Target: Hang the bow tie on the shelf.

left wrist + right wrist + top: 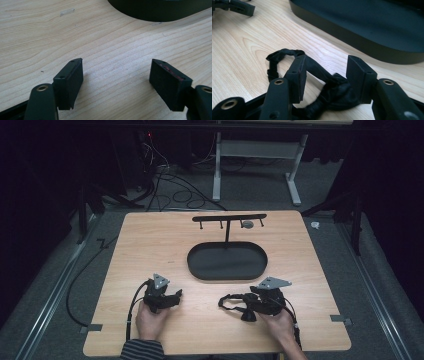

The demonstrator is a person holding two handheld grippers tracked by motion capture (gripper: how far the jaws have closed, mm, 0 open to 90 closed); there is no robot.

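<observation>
Black fabric loop [322,82] lies on the wooden table [150,245] between the right gripper's [325,75] parted, unclenched jaws. Left gripper [116,80] rests released, near the oval black tray [227,261].

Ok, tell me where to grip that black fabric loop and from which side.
Grip the black fabric loop at its bunched knot, lying between the jaws of the right claw. Come down from the person's side, along the table: that thick clump sits raised, while the thin strand lies flat.
</observation>
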